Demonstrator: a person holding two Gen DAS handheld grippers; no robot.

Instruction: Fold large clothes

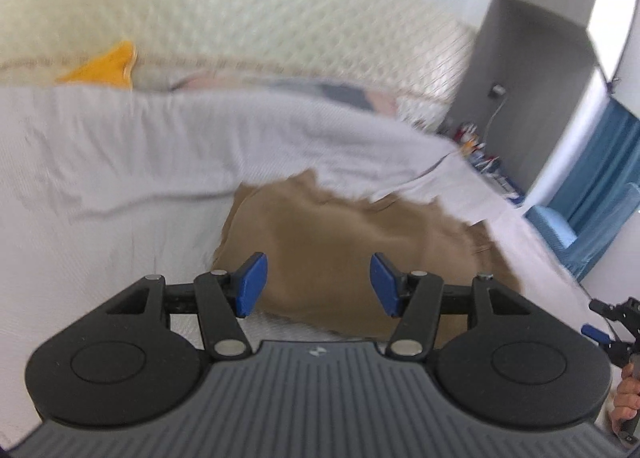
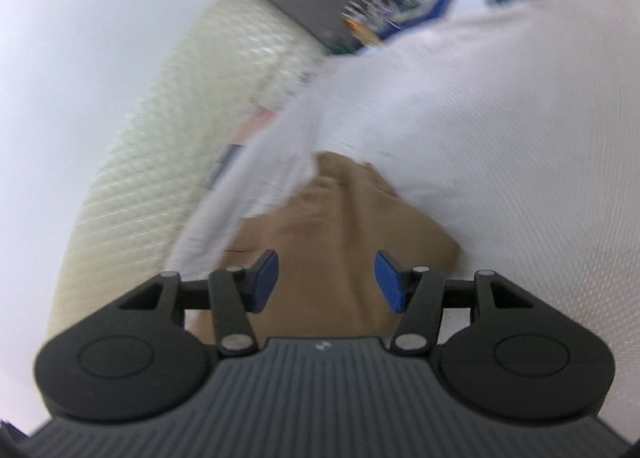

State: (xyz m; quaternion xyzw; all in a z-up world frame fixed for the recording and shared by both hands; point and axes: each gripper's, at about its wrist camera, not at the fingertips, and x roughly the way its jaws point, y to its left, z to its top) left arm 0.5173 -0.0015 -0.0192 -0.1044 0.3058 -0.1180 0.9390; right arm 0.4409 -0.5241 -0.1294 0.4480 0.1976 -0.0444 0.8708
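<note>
Tan garment [image 1: 352, 258] lay bunched on bed [image 1: 100, 218], looked part-folded; squaring left. My left gripper [image 1: 318, 284], right gripper [image 2: 326, 281] gaped empty.

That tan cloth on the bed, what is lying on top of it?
A rumpled pale sheet overlaps the far edge of the tan cloth. How far the cloth runs under it is hidden. Both open grippers, left and right, hold nothing.

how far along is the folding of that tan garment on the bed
Done: the tan garment lies bunched in a compact, roughly folded pile on the bed sheet. In hand: nothing; left gripper and right gripper are both open and empty. Left: possibly a tidier final fold; blur hides details.
</note>
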